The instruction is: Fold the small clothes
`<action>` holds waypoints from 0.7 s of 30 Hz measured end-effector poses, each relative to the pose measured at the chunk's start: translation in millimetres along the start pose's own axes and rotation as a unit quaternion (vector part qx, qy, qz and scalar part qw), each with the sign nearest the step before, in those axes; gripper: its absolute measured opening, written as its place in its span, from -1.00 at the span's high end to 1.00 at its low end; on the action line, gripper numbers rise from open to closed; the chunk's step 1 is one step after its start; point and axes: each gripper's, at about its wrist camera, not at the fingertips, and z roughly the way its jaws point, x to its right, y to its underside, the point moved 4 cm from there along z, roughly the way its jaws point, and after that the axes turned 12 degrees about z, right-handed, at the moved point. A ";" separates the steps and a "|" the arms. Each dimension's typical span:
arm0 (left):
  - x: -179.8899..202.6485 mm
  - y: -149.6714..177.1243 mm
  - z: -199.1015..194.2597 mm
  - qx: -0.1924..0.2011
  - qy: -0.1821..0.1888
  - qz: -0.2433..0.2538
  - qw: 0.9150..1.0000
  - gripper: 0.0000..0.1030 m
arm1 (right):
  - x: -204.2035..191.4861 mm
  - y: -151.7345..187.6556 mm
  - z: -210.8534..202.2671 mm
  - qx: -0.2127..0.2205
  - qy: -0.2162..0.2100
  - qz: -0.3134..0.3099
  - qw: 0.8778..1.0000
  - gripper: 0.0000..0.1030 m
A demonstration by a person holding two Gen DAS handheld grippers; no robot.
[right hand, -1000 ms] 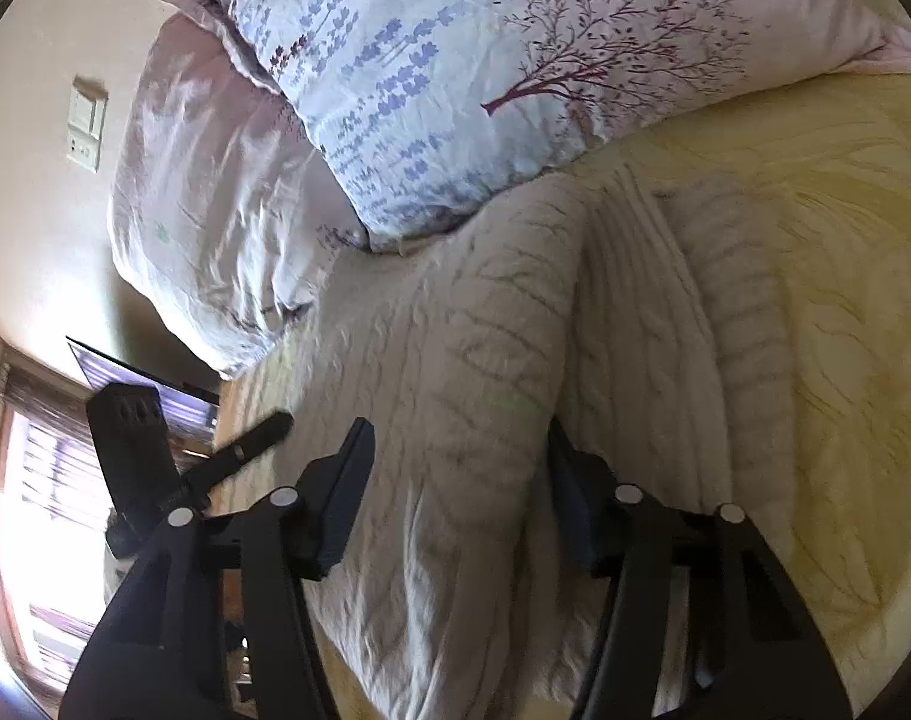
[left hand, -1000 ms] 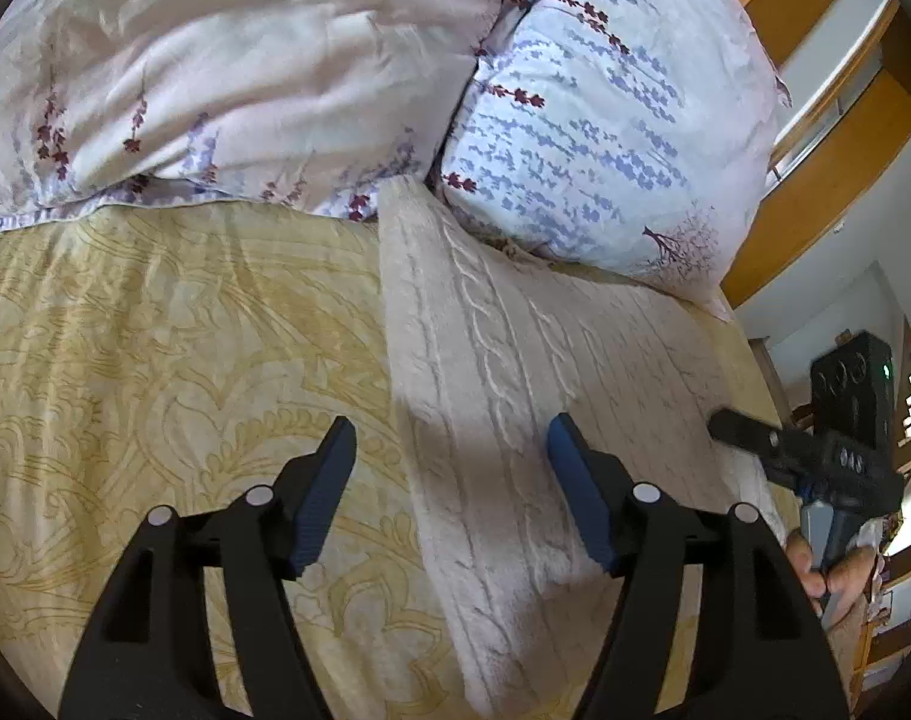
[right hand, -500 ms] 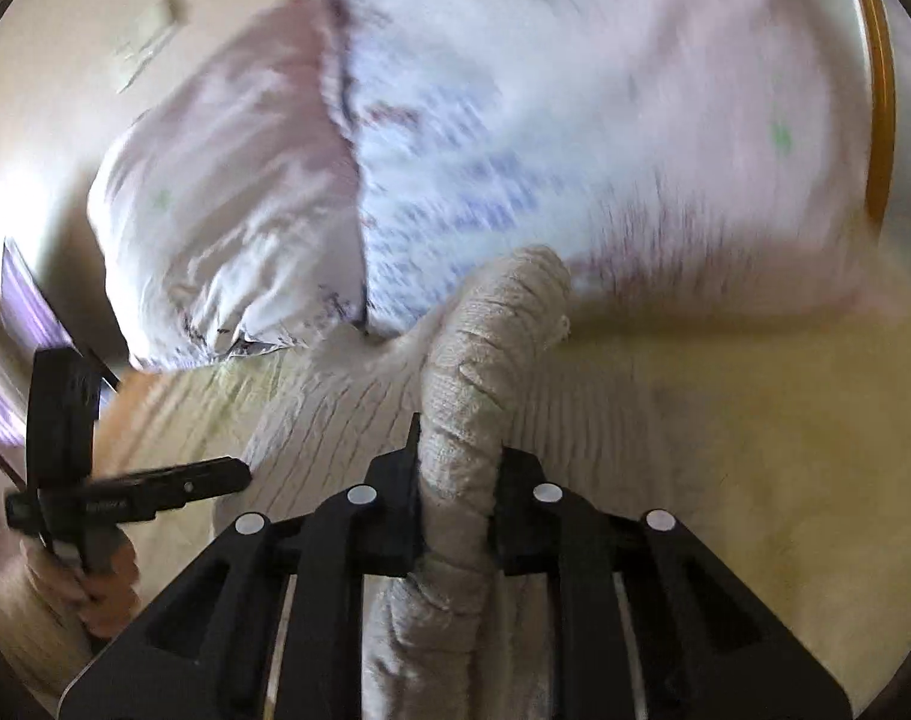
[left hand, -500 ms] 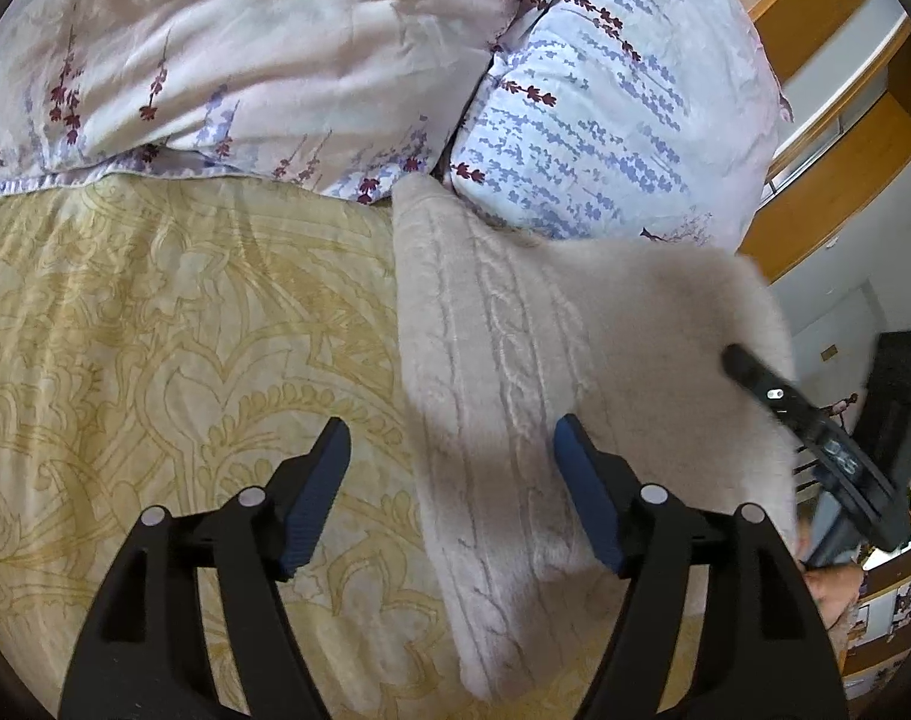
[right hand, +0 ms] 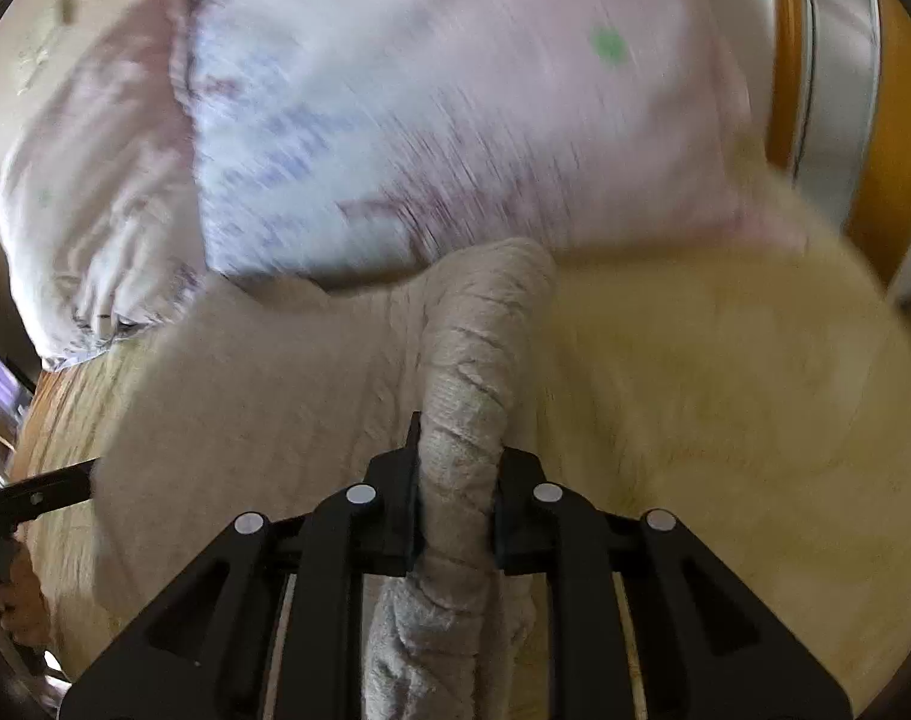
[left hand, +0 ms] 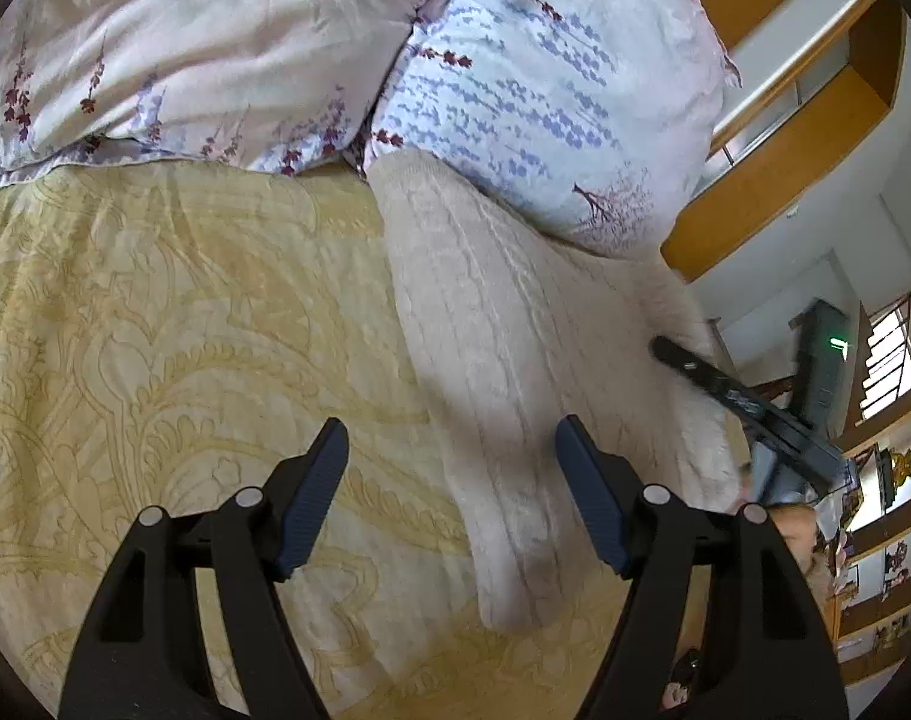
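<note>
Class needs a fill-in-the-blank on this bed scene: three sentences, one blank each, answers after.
1. The right gripper is shut on a bunched fold of the ____.
2. The left gripper hovers with its jaws ____.
3. The sweater lies on a yellow bedspread, its far end against a ____.

Answers: sweater; open; pillow

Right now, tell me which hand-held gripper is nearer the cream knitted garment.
Right. The right hand-held gripper is clamped on the cream knitted garment; the left hand-held gripper hovers open above its edge.
</note>
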 end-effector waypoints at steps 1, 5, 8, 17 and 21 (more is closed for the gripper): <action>0.5 1.5 0.0 -0.002 0.001 0.000 1.000 -0.39 | 5.3 0.2 0.7 -0.003 -0.012 0.019 1.000 0.56; 2.2 7.5 -4.9 -0.003 0.013 -0.009 1.000 -0.39 | 18.4 -1.0 -20.5 -0.001 -0.055 0.073 0.996 0.14; 3.7 12.1 -10.1 0.000 0.020 -0.016 1.000 -0.39 | 31.6 8.6 -46.2 0.007 -0.097 0.104 0.990 -0.07; 23.0 30.6 -11.8 -0.009 0.014 0.002 1.000 -0.39 | 40.6 54.2 -78.8 -0.008 -0.121 0.098 0.988 -0.07; 28.9 37.9 -5.3 -0.014 0.016 0.007 1.000 -0.15 | 38.4 64.6 -73.6 -0.012 -0.111 0.084 0.990 0.50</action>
